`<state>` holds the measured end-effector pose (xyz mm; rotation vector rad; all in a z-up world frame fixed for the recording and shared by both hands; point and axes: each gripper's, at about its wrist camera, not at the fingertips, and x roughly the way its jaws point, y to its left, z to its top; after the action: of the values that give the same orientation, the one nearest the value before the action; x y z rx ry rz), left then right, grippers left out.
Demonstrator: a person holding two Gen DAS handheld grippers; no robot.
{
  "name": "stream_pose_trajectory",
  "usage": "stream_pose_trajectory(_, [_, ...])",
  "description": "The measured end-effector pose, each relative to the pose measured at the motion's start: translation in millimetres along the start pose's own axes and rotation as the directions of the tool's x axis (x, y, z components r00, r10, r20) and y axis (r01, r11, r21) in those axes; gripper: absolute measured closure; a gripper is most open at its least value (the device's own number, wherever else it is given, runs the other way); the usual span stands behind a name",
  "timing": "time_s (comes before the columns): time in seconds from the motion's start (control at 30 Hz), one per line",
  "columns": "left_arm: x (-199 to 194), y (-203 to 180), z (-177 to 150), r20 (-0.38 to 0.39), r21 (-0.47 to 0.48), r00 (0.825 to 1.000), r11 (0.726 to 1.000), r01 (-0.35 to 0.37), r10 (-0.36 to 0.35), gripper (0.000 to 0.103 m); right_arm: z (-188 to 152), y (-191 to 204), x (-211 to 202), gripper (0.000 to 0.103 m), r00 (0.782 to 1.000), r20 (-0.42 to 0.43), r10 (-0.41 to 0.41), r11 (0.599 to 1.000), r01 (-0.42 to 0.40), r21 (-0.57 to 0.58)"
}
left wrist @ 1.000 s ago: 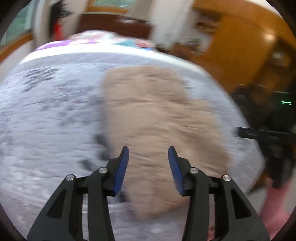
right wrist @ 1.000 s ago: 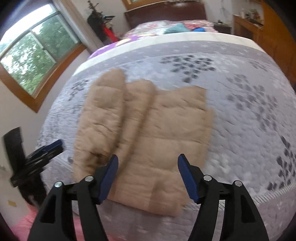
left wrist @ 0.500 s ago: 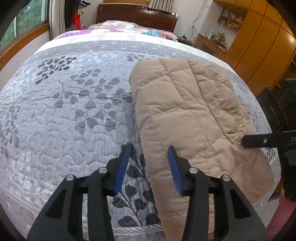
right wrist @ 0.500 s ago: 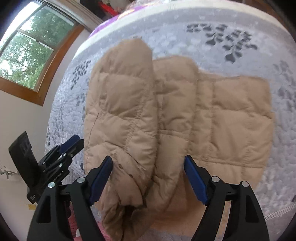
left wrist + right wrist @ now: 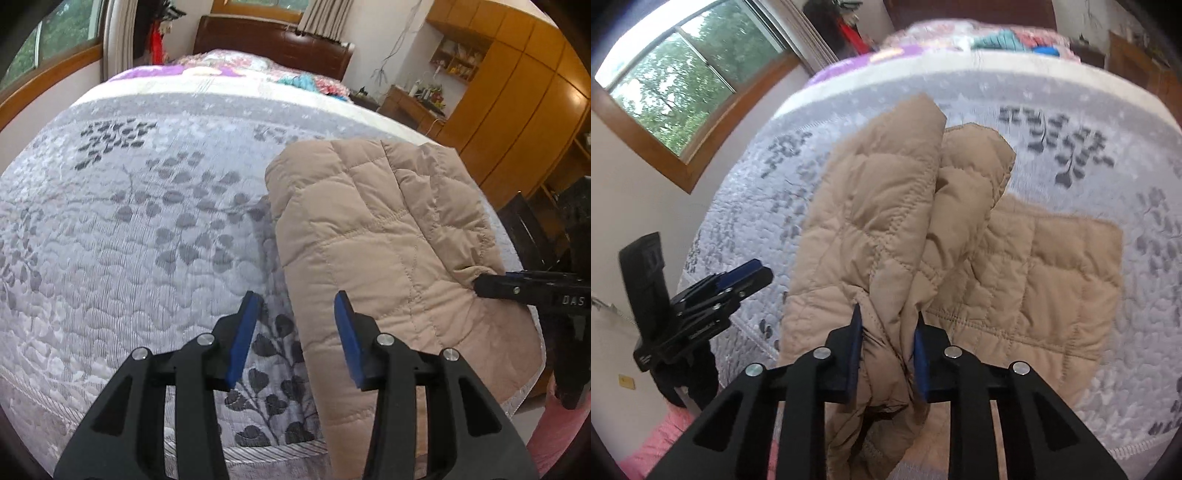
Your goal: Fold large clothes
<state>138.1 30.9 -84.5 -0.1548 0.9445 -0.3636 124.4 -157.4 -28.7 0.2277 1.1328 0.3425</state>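
Jacket (image 5: 886, 229) sleeve between closing right claw (image 5: 888, 325)

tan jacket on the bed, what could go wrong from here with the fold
1. The right gripper is closing on a thick bunch of the tan jacket, so the slick quilted fabric could slip out or drag extra layers along.
2. The left gripper is open and holds nothing, so a pull from the right alone may skew the jacket.
3. The jacket's near end lies at the edge of the grey quilt and could slide off the bed.
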Motion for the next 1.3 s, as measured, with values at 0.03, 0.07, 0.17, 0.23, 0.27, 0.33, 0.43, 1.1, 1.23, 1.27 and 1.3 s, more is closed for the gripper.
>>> stream_pose_trajectory(0.03, [-2, -4, 1, 0.006, 0.008, 1.000, 1.000, 0.007, -0.007, 0.061, -2, 2, -10, 0.079, 1.000, 0.019, -0.002, 1.000, 0.003, -0.009])
stream_pose_trajectory(0.07, [-5, -10, 2, 0.013, 0.022, 1.000, 1.000, 0.018, -0.019, 0.061, -5, 2, -19, 0.079, 0.999, 0.036, -0.006, 1.000, 0.007, -0.014])
stream_pose_trajectory(0.17, [-7, -26, 2, 0.023, 0.058, 0.999, 0.998, 0.041, -0.042, 0.061, -12, -6, -45, 0.079, 0.996, 0.083, -0.014, 1.000, 0.015, -0.012])
stream_pose_trajectory(0.23, [-5, -39, 2, 0.016, 0.086, 0.998, 0.994, 0.060, -0.062, 0.061, -19, -17, -57, 0.079, 0.995, 0.102, -0.021, 1.000, 0.020, 0.009])
stream_pose_trajectory(0.27, [-3, -44, 2, 0.012, 0.094, 0.998, 0.993, 0.066, -0.067, 0.061, -21, -18, -57, 0.079, 0.994, 0.105, -0.025, 1.000, 0.023, 0.017])
stream_pose_trajectory(0.33, [1, -55, 1, 0.002, 0.116, 0.997, 0.991, 0.073, -0.074, 0.061, -30, -32, -62, 0.079, 0.993, 0.113, -0.033, 0.999, 0.028, 0.042])
stream_pose_trajectory(0.43, [12, -70, -3, -0.022, 0.145, 0.997, 0.986, 0.083, -0.080, 0.061, -41, -54, -60, 0.079, 0.993, 0.109, -0.036, 0.996, 0.027, 0.090])
stream_pose_trajectory(1.1, [71, -105, -34, -0.087, 0.260, 0.996, 0.965, 0.026, -0.004, 0.055, -95, -150, 10, 0.075, 0.994, 0.078, 0.072, 0.956, -0.091, 0.280])
stream_pose_trajectory(1.23, [66, -100, -28, -0.102, 0.227, 0.994, 0.973, 0.050, -0.028, 0.054, -94, -142, -3, 0.066, 0.996, 0.084, 0.042, 0.962, -0.063, 0.267])
stream_pose_trajectory(1.27, [60, -98, -26, -0.103, 0.219, 0.994, 0.974, 0.059, -0.037, 0.054, -94, -137, -11, 0.065, 0.996, 0.090, 0.015, 0.967, -0.038, 0.252])
stream_pose_trajectory(1.3, [54, -98, -25, -0.100, 0.214, 0.994, 0.975, 0.058, -0.038, 0.054, -96, -133, -17, 0.062, 0.995, 0.099, -0.008, 0.971, -0.016, 0.237])
